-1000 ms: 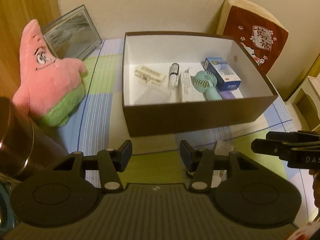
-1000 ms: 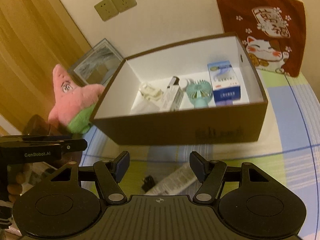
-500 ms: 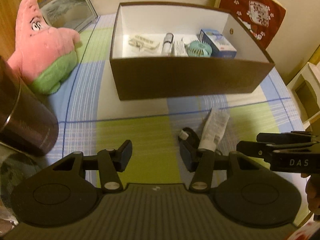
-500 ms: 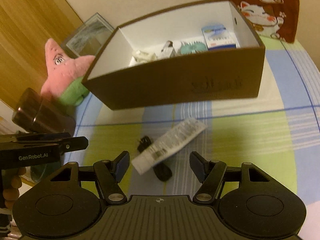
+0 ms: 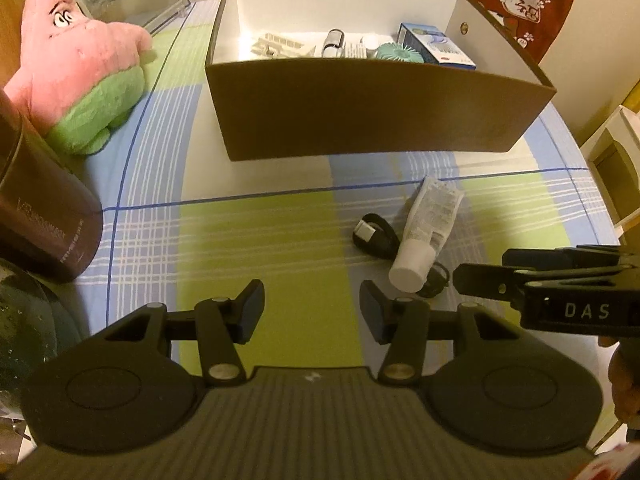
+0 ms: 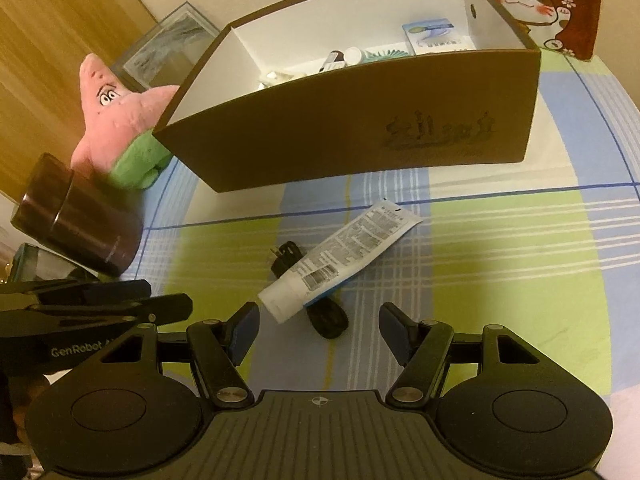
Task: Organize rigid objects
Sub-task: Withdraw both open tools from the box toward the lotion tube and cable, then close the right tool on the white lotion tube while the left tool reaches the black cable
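Both wrist views angled steeply down, close over tablecloth [image 5: 256, 240], sharing box [image 6: 360, 136]

White tube [image 6: 340, 264], capped, lies flat on the bench, slantwise across a black cable [image 6: 320, 312], just short of the brown box [image 6: 360, 140]. Box stands open-topped, white inside, holding a blue carton [image 5: 438, 46], teal fan [image 5: 398, 53] and small white items.

I note the brown box [image 5: 372, 108] near wall hiding the lower parts of its contents; the black cable [image 6: 326, 316] lies partly under the white tube [image 6: 340, 256]; at nine o'clock, the dark cup [image 5: 44, 216] is cropped.
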A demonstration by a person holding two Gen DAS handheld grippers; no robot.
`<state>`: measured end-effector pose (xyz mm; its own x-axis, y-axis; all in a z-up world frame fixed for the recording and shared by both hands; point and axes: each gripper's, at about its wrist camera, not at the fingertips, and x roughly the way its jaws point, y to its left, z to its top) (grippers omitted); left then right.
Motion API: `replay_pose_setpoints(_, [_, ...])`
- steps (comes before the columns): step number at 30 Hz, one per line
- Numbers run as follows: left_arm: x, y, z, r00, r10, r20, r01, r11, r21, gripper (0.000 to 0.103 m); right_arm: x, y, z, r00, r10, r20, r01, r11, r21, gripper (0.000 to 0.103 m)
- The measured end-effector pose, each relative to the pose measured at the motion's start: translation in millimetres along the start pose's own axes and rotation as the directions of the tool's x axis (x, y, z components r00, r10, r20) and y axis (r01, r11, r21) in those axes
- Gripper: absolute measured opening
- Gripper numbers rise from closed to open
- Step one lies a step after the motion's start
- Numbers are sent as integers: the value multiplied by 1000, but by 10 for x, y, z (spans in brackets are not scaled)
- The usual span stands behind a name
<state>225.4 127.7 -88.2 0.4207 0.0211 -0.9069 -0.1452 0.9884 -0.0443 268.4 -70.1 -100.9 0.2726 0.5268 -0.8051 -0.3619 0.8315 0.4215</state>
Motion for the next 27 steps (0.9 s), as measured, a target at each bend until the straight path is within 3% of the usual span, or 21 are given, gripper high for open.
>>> replay_pose_setpoints(12, [208,67,-27,999,27,-42,-28,1000,-12,50,148,99,15,1000,-3,-1,3,1000,-2,65])
replay_pose_setpoints(16, [234,80,-21,999,26,-46,-27,1000,-12,50,183,130,46,1000,0,6,0,1000,3,55])
replay_pose_setpoints(27, [304,137,-33,998,29,-59,-30,999,-22,50,481,195,154,999,-43,-31,46,996,80,50])
